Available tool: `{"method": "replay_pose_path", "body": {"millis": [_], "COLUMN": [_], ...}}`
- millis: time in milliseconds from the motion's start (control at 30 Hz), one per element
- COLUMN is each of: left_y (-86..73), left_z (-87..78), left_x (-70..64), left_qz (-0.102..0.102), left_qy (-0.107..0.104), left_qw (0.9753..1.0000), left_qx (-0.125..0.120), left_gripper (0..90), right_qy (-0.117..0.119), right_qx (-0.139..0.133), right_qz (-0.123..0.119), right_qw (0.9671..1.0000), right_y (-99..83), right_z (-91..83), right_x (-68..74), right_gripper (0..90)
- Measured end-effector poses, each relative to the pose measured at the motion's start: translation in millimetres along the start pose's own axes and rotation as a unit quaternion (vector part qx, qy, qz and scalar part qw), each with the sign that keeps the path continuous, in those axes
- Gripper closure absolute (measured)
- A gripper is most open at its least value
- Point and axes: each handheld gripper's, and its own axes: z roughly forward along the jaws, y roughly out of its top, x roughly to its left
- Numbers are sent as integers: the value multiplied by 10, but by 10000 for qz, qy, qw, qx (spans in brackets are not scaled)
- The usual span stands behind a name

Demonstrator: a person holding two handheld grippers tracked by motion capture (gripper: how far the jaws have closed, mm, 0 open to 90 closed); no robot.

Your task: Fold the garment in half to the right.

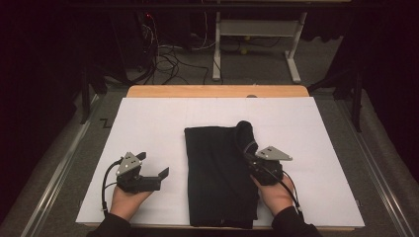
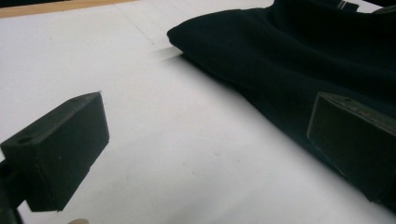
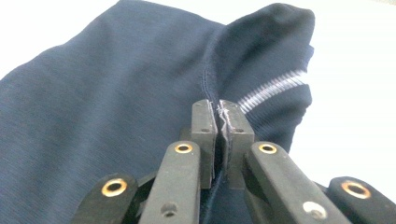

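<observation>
A dark navy folded garment lies in the middle of the white sheet, its right edge lifted into a hump. My right gripper is shut on that raised edge; in the right gripper view the jaws pinch the cloth at the gripper, beside a white zipper strip. My left gripper rests on the sheet left of the garment, jaws wide apart and empty. The left gripper view has the gripper over bare sheet, with the garment just beyond its right jaw.
The white sheet covers a wooden table whose far edge shows. Beyond it stand a white desk frame and tangled cables on grey carpet. Metal rails run along both sides of the table.
</observation>
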Motion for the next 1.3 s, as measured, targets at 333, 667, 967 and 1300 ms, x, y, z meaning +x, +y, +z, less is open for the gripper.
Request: {"method": "replay_pose_path", "body": {"millis": [333, 667, 967, 1300], "left_y": [-31, -106, -126, -168], "left_z": [15, -4, -48, -91], "left_x": [-16, 12, 59, 76], "left_qz": [122, 77, -83, -107], "left_qy": [-32, -46, -79, -242], "left_qw": [9999, 10000, 9997, 9995], "left_qx": [16, -14, -194, -176], "left_gripper": [0, 0, 0, 0], "right_qy": [-155, -136, 182, 68], "right_qx": [243, -86, -877, -1022], "right_qz": [239, 310, 153, 201], "right_qw": [9993, 9994, 9959, 9945], "right_y": [-285, -410, -488, -602], "right_z": [-30, -234, -543, -766], "right_x": [-231, -447, -586, -736], "right_gripper": [776, 637, 224, 1]}}
